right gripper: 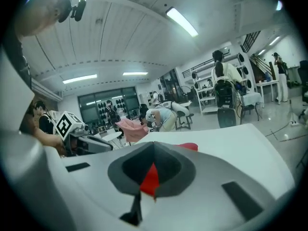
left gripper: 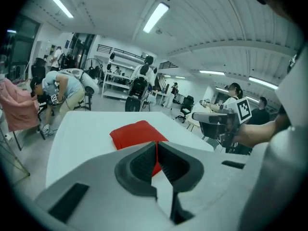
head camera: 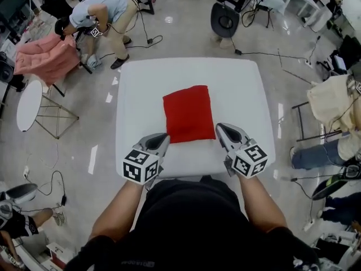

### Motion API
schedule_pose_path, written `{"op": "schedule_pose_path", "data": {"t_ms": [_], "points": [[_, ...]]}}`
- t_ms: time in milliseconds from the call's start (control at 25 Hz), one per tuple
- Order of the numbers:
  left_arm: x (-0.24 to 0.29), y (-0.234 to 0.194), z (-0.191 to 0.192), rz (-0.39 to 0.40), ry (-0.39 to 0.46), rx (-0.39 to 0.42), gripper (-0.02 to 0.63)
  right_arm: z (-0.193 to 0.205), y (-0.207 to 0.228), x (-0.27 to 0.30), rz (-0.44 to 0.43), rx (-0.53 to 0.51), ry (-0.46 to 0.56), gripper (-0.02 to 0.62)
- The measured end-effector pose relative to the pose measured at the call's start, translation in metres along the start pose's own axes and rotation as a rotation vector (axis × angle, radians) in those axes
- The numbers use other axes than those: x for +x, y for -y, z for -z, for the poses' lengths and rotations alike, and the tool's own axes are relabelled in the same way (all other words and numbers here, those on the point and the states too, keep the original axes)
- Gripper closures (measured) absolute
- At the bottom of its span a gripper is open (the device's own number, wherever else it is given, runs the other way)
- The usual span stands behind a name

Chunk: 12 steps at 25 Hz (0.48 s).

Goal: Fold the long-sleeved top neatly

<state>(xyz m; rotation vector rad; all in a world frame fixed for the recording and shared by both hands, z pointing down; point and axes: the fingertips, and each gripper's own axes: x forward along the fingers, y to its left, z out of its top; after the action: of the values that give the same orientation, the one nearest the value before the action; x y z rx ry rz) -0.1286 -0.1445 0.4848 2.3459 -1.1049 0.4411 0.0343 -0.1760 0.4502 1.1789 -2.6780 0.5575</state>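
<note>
Neatly folded, the red top (head camera: 187,113) lay centred on the white worktop (head camera: 242,89). The left tongs (head camera: 164,138) and the right tongs (head camera: 219,127) hovered closed and empty beside its near corners, with glossy, cable-strewn floor (head camera: 180,33) around.

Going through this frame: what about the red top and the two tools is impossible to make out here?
- Red folded cloth top: sleeves and collar, head view, tucked under its own folds.
- Its near part, left gripper view: behind the shut left tool.
- Nearly all of it, right gripper view: behind the shut right tool.
- Whether either tool's tips touch it: head view looks steeply down, height unreadable.
</note>
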Motion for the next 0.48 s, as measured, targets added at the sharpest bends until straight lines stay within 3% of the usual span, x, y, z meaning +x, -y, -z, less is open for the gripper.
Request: {"op": "schedule_pose_path", "data": {"t_ms": [200,480], "points": [[-0.02,0.007,-0.011,0.032,0.03,0.069,0.598,0.009,-0.025,-0.026,0.044,0.042,0.012,0.592],[-0.038,0.03,-0.008,0.047,0.046,0.062,0.598,0.016,-0.045,-0.046,0.067,0.06,0.021,0.592]]}}
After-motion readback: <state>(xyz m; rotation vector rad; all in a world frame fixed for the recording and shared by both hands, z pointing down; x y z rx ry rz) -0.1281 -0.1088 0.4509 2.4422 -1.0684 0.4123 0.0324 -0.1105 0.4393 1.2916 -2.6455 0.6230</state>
